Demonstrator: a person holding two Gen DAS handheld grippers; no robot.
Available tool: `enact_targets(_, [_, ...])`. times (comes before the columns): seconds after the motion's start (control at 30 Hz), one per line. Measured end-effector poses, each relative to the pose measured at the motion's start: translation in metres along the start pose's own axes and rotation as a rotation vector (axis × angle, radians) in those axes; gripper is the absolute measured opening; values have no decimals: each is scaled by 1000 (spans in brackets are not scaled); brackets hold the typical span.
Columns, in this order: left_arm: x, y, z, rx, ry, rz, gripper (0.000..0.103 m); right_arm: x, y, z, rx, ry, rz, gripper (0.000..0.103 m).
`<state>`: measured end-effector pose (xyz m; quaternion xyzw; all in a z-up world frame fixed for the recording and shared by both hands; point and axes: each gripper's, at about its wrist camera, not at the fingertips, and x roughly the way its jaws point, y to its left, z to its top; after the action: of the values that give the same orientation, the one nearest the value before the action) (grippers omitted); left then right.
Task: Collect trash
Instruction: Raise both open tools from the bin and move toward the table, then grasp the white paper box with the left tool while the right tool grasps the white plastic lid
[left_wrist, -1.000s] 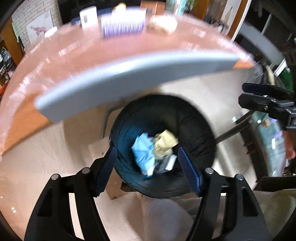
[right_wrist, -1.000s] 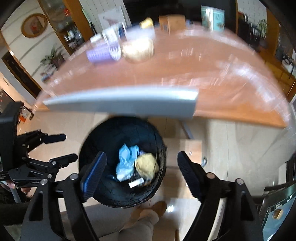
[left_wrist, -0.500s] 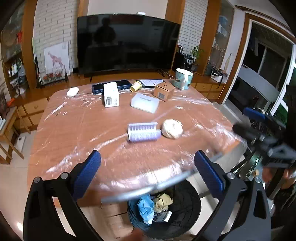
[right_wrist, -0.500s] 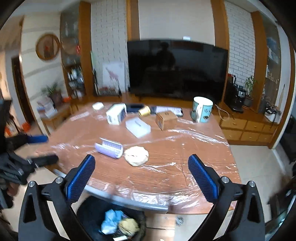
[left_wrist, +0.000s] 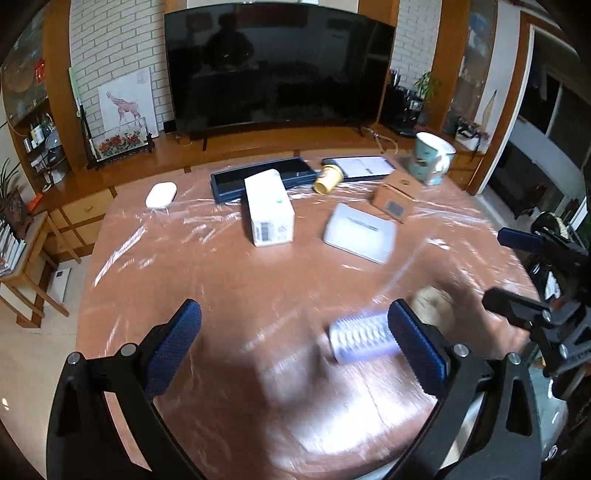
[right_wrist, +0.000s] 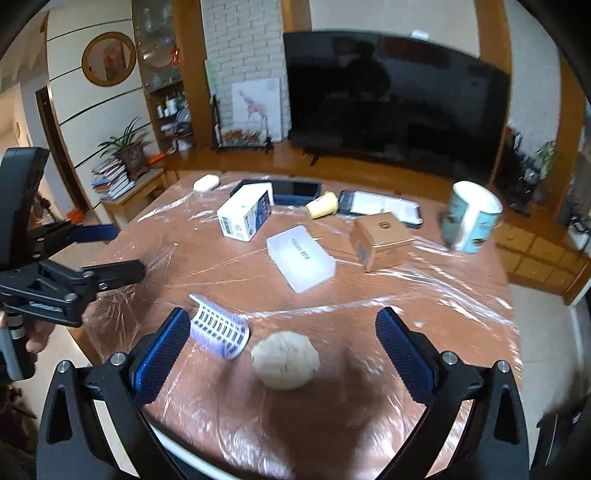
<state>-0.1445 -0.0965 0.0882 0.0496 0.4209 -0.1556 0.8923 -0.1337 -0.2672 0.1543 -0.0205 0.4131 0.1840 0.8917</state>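
A crumpled beige paper wad (right_wrist: 285, 360) and a curled purple-and-white wrapper (right_wrist: 218, 329) lie near the table's front edge. In the left wrist view the wrapper (left_wrist: 360, 336) is blurred, with the wad (left_wrist: 434, 301) behind it. A tipped yellow paper cup (right_wrist: 323, 205) lies farther back. My right gripper (right_wrist: 282, 354) is open and empty, jaws either side of the wad, above it. My left gripper (left_wrist: 295, 347) is open and empty over the table left of the wrapper. The trash bin is out of view.
The plastic-covered wooden table (right_wrist: 424, 295) holds a white box (right_wrist: 245, 216), a flat white case (right_wrist: 301, 256), a cardboard box (right_wrist: 380, 240), a mug (right_wrist: 471, 218), a tablet (left_wrist: 262, 177), a notebook (right_wrist: 382, 206) and a white mouse (left_wrist: 160, 195). A TV (left_wrist: 277, 66) stands behind.
Both grippers rose from over the trash bin below the table edge to above the tabletop, then moved forward toward the wad and wrapper. Both stayed open.
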Motion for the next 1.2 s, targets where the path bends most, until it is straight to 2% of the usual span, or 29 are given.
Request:
enact_targets(0.27, [57,17,40,-25,54,19,101,69,-7,29,-41,114,58,99])
enact_targets(0.43, [89,20,59,-11,78,31,101,105,-10,40,-60,159,59,99])
enact_targets(0.53, [107,23,66,-10,94,44,101,119,-13,44,-61,177,69,96])
enact_targets(0.6, [117,27,70,-20,102,39,101,128,-15,45,-59,192,77,91])
enact_targets(0.7, [129,32,74,-31,111,32,101,135,-15,49,-73,186,70,91])
enact_targets(0.93, [141,30,79,-12,106,32,101,143,-12,53,-113,197,76,87])
enact_targets(1.0, [144,29,81,-5,110,29,100,146,-11,52,-132,207,75,84])
enact_targets(1.2, [152,25,84,15,129,19,85,159,-20,53,-100,241,82,80])
